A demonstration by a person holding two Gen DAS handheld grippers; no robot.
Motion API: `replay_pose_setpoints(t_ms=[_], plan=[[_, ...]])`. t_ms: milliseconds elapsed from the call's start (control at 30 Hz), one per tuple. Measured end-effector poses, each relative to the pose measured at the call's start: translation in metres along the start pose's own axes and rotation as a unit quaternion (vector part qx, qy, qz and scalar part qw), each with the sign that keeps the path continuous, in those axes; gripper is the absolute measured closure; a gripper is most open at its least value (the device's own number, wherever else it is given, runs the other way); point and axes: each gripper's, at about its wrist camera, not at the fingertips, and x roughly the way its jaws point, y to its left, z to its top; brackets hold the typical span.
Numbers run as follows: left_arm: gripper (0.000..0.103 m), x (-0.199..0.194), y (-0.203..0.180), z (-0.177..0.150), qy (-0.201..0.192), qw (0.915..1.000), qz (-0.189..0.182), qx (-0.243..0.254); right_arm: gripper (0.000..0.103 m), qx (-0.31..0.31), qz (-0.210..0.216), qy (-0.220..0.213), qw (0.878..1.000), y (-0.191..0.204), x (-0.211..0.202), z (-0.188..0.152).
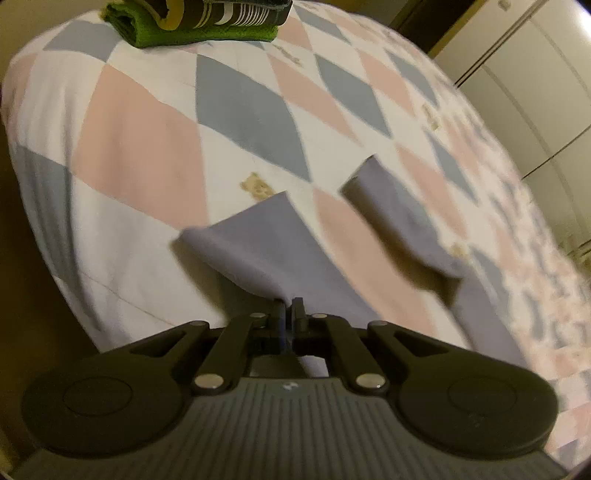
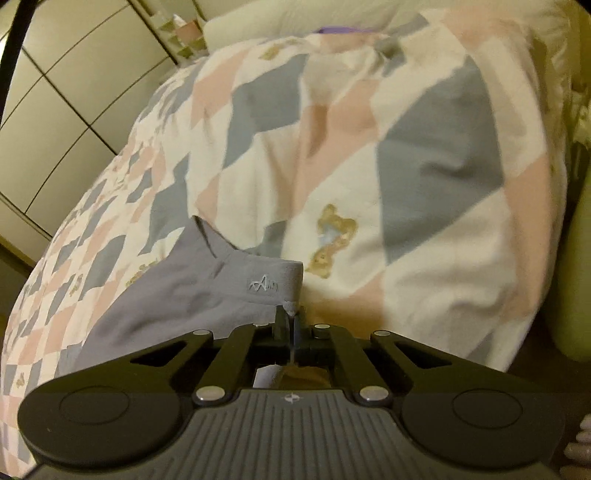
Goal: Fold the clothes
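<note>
A grey-blue garment [image 1: 266, 243] lies on a bed with a pink, grey and white diamond quilt [image 1: 147, 147]. In the left wrist view my left gripper [image 1: 288, 308] is shut on the garment's near edge, and a strip of the cloth shows between the pads. A second leg or sleeve [image 1: 402, 218] of the garment runs off to the right. In the right wrist view my right gripper [image 2: 290, 319] is shut on a corner of the same garment [image 2: 192, 291], near a small embroidered logo [image 2: 263, 285]. The cloth is lifted slightly at both grips.
A folded stack with green and striped black cloth [image 1: 207, 22] sits at the bed's far end. White wardrobe doors [image 1: 535, 92] stand beside the bed. A rumpled duvet [image 2: 424, 166] rises ahead in the right wrist view, with a pillow [image 2: 295, 18] behind it.
</note>
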Motion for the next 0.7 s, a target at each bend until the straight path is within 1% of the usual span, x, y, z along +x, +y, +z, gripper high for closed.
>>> replay_pose_setpoints(t_ms=[133,200,233,300,333,367,400,433,467,500,533,600,633,700], plan=[[0.103,0.006,0.002,-0.009,0.008,0.9998,0.016,0.011,0.103,0.015,-0.031,0.022,0.999,-0.016,0.01,-0.008],[0.103,0.013,0.004,-0.014,0.015,0.9992,0.031,0.019,0.103,0.006,-0.041,0.047,0.998,-0.019,0.022,-0.011],[0.101,0.018,0.002,-0.018,0.02,0.9978,0.049,0.041,0.102,0.004,-0.056,0.061,0.997,-0.019,0.031,-0.014],[0.095,0.029,-0.005,-0.028,0.024,0.9918,0.088,0.09,0.1,0.008,-0.061,0.086,0.994,-0.024,0.047,-0.019],[0.093,0.03,-0.007,-0.031,0.022,0.99,0.1,0.097,0.086,0.005,-0.075,0.088,0.993,-0.025,0.051,-0.022],[0.091,0.026,-0.008,-0.031,0.018,0.9898,0.105,0.095,0.067,0.002,-0.088,0.091,0.992,-0.026,0.056,-0.024],[0.089,0.019,-0.008,-0.03,0.011,0.9903,0.107,0.087,0.061,-0.011,-0.106,0.088,0.99,-0.022,0.055,-0.025],[0.086,0.01,-0.007,-0.029,0.0,0.9904,0.115,0.077,0.051,-0.025,-0.124,0.086,0.988,-0.019,0.054,-0.026],[0.086,0.001,-0.006,-0.028,-0.011,0.9896,0.127,0.067,0.045,-0.046,-0.136,0.071,0.987,-0.012,0.047,-0.027],[0.087,-0.007,-0.005,-0.027,-0.02,0.9892,0.133,0.058,0.044,-0.066,-0.147,0.055,0.985,-0.006,0.041,-0.028],[0.086,-0.015,-0.005,-0.026,-0.029,0.9891,0.136,0.048,0.044,-0.087,-0.159,0.04,0.983,0.001,0.034,-0.029],[0.084,-0.022,-0.009,-0.027,-0.027,0.992,0.116,0.042,0.044,-0.117,-0.136,0.013,0.984,0.014,0.022,-0.035],[0.084,-0.02,-0.015,-0.028,-0.02,0.9919,0.114,0.053,0.045,-0.127,-0.145,0.02,0.981,0.018,0.026,-0.039],[0.084,-0.01,-0.029,-0.03,-0.002,0.9893,0.118,0.086,0.045,-0.147,-0.162,0.034,0.975,0.027,0.033,-0.046]])
